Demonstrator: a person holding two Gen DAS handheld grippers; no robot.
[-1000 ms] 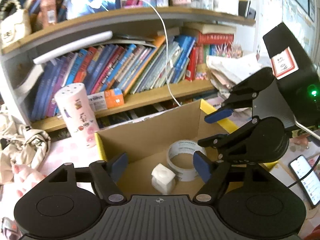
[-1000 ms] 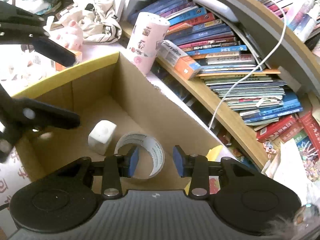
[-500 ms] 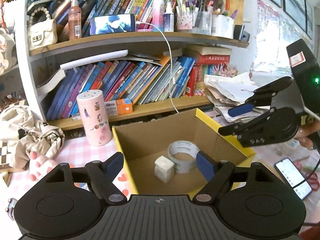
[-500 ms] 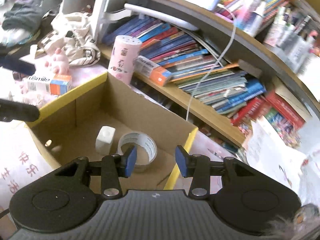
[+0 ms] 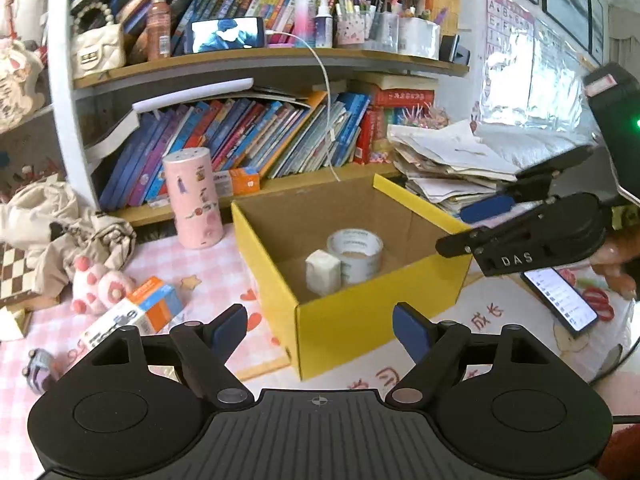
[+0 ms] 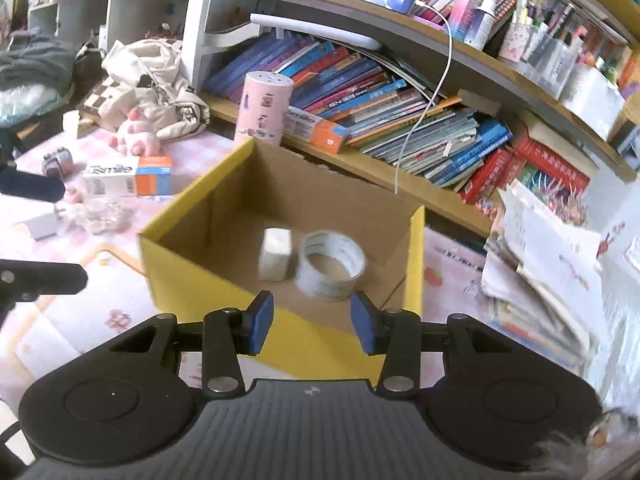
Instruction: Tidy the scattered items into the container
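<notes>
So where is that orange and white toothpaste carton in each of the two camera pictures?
Left wrist view: the toothpaste carton lies at lower left on the pink checked cloth, left of the yellow box, beside the pink plush paw.
Right wrist view: the carton lies at upper left, also left of the box.
Shared landmark: the tall pink canister standing behind the box's far left corner.
</notes>
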